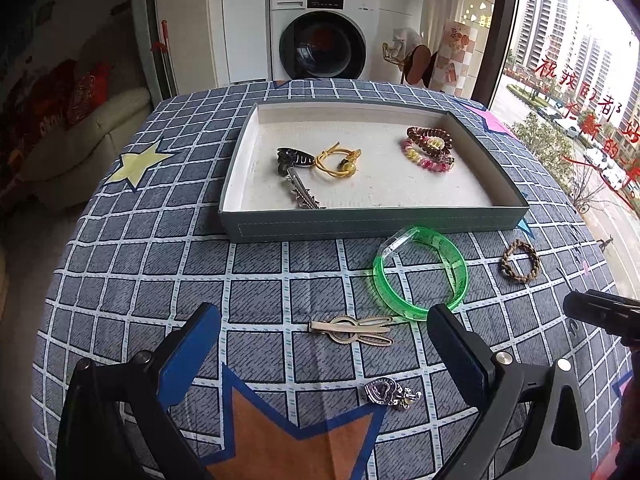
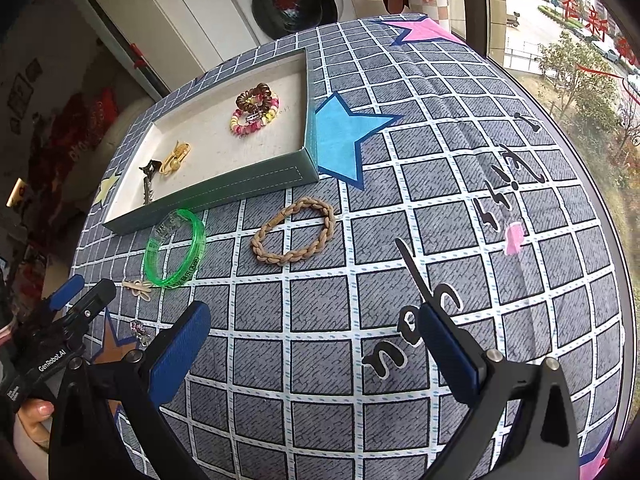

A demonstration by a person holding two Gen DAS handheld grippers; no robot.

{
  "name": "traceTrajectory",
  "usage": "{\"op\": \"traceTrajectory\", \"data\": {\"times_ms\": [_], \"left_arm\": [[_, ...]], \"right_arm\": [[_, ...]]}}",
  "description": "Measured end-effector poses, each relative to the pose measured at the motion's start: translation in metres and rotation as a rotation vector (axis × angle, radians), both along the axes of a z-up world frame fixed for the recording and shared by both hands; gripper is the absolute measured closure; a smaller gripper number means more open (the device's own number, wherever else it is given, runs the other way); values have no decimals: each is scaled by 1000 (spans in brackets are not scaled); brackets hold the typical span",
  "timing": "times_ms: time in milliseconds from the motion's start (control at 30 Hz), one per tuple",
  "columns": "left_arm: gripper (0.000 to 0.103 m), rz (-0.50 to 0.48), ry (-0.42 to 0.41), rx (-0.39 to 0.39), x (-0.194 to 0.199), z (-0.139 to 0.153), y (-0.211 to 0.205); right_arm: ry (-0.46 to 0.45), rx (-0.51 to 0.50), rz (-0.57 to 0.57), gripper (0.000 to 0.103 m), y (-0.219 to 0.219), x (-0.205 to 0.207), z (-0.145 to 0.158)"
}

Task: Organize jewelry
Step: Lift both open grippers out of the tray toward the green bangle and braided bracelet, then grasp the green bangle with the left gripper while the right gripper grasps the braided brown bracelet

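Note:
A grey-green tray (image 1: 376,226) (image 2: 224,192) holds a black clip (image 1: 294,158), a silver clip (image 1: 304,194), a yellow hair tie (image 1: 336,162) and coiled hair ties (image 1: 430,148) (image 2: 254,114). On the cloth in front lie a green bangle (image 1: 420,276) (image 2: 176,248), a braided tan bracelet (image 1: 520,261) (image 2: 294,236), a gold rabbit clip (image 1: 352,330) (image 2: 138,288) and a silver heart charm (image 1: 392,393) (image 2: 140,330). My left gripper (image 1: 324,340) is open and empty, just above the rabbit clip. My right gripper (image 2: 316,332) is open and empty, in front of the braided bracelet.
The table wears a blue-grey checked cloth with coloured stars (image 1: 140,162) (image 2: 344,136). A washing machine (image 1: 324,36) stands behind the table, a window to the right. The left gripper (image 2: 72,312) shows at the left edge of the right wrist view.

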State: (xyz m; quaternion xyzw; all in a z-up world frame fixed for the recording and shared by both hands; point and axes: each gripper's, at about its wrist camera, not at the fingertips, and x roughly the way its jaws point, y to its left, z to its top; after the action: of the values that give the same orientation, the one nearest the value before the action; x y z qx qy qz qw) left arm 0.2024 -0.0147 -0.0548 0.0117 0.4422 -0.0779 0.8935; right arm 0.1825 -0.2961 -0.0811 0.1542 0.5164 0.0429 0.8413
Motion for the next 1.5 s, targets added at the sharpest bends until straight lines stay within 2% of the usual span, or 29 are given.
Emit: {"op": "traceTrajectory", "data": {"times_ms": [333,900,967,1067,1167,1233,1300,1400,1500], "left_arm": [[0,-10,24,12,26,-6,-16],[3,-35,51,45,43,-20,-36],[12,-42,55,59,44,-23,-36],[13,-43,73,65,47,-27,-36],[21,-49,88,68,48,-31,-35],[21,-50,90,66,49,-32,-35],[21,-56,91,67,49,-32,-37],[21,-75,95,68,48,-32,-41],[21,-94,97,73,47,-32,-45]], "right_arm": [[11,-54,-21,0,2,8,-5],[26,-102,-83,0,14,41,-15],[23,-124,-80,0,21,46,-16],[20,-190,-57,0,32,50,-18],[15,-261,-26,0,45,53,-21],[10,-308,-8,0,51,53,-23],[-2,-308,-4,1,51,52,-23],[-8,-311,13,5,50,50,-21],[-18,-311,29,19,52,47,-18]]}}
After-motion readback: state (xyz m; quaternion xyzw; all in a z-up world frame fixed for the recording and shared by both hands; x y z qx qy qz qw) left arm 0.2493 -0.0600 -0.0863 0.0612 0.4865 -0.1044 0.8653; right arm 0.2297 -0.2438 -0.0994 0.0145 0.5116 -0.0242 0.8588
